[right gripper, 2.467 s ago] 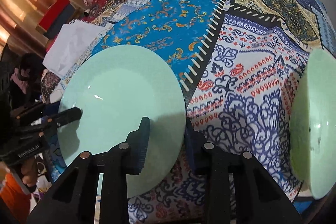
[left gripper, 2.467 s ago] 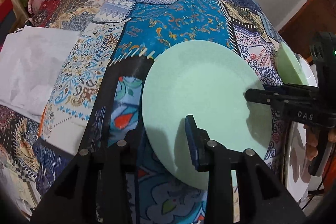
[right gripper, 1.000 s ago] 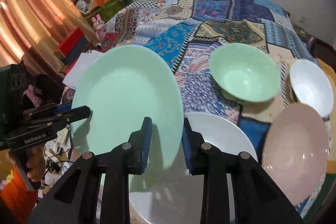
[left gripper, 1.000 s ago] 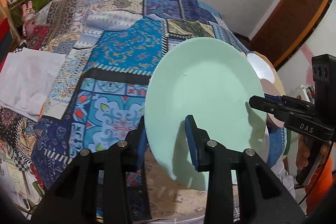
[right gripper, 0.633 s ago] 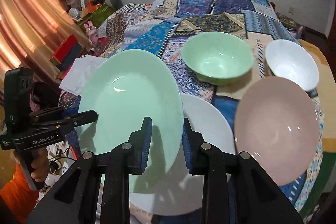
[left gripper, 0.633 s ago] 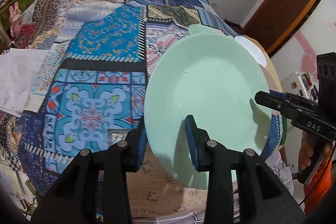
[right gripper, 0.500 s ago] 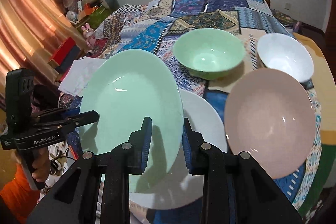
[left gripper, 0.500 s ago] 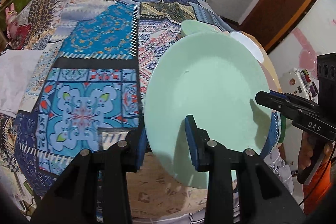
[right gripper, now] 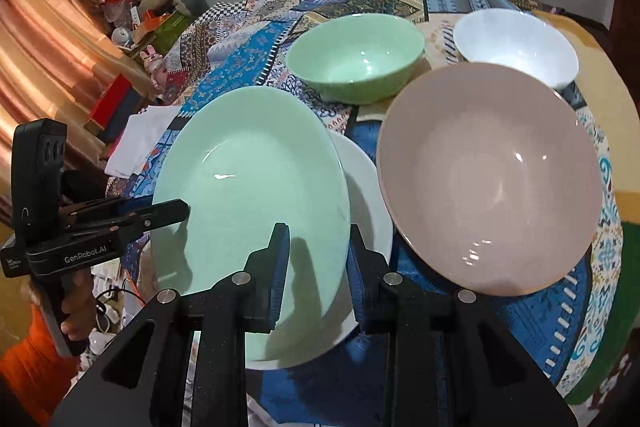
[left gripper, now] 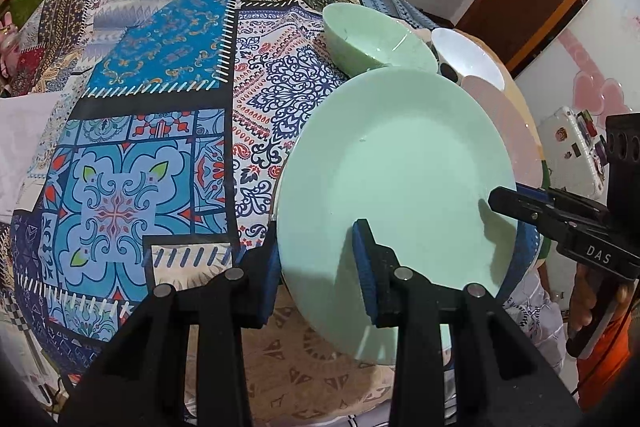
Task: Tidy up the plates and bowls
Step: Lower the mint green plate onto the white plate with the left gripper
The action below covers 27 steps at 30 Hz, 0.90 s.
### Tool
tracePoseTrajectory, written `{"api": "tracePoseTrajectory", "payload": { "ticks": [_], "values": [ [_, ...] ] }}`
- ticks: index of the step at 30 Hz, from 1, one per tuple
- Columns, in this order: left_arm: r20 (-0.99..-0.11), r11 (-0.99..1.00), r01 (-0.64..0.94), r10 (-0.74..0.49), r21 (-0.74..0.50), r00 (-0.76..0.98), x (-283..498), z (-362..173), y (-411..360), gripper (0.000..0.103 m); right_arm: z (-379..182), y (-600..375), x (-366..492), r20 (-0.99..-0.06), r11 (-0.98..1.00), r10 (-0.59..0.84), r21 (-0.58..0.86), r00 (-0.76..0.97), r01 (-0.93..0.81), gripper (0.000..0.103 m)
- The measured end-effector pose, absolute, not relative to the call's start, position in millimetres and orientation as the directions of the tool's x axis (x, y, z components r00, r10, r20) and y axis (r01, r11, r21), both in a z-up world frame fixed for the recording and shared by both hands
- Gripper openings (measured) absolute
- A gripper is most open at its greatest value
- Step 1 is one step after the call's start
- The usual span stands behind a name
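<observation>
Both grippers hold a pale green plate (left gripper: 396,195) (right gripper: 252,195) by opposite rims, tilted above the table. My left gripper (left gripper: 316,247) is shut on its near-left rim and appears in the right wrist view (right gripper: 168,211). My right gripper (right gripper: 318,239) is shut on the other rim and appears at the right of the left wrist view (left gripper: 516,203). The green plate hangs over a white plate (right gripper: 364,183), which it mostly hides. To the right of these lies a pink plate (right gripper: 488,175). Farther back stand a green bowl (right gripper: 356,59) (left gripper: 372,39) and a white bowl (right gripper: 516,43) (left gripper: 468,57).
A patchwork cloth (left gripper: 160,99) covers the table. A folded white cloth (left gripper: 16,139) lies at its left edge. Boxes, toys and a curtain (right gripper: 48,39) stand beyond the left side. A hand in an orange sleeve (right gripper: 76,307) holds the left gripper's handle.
Both grippers have carried the green plate from the middle of the cloth over to the right, above the white plate. The bowls and the pink plate have come into view.
</observation>
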<state>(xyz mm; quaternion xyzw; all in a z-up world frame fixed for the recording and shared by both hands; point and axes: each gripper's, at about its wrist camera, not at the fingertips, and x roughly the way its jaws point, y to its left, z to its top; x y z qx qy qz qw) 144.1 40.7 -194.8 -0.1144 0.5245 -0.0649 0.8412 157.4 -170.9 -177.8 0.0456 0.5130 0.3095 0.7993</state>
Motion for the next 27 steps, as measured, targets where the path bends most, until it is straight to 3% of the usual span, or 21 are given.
{"api": "tracePoseTrajectory", "payload": {
  "ticks": [14, 27],
  "values": [
    [-0.886, 0.989, -0.003, -0.134, -0.151, 0.444, 163.3, -201.8, 32.9, 0.034, -193.3, -174.8, 160.6, -0.793, 0.798, 0.559, 0.434, 0.243, -0.418, 0.026],
    [-0.881, 0.992, 0.016, -0.122, -0.129, 0.457, 163.2, -201.6, 25.7, 0.034, -191.3, -178.8, 155.7, -0.786, 0.797, 0.563, 0.435, 0.254, -0.420, 0.027]
  ]
}}
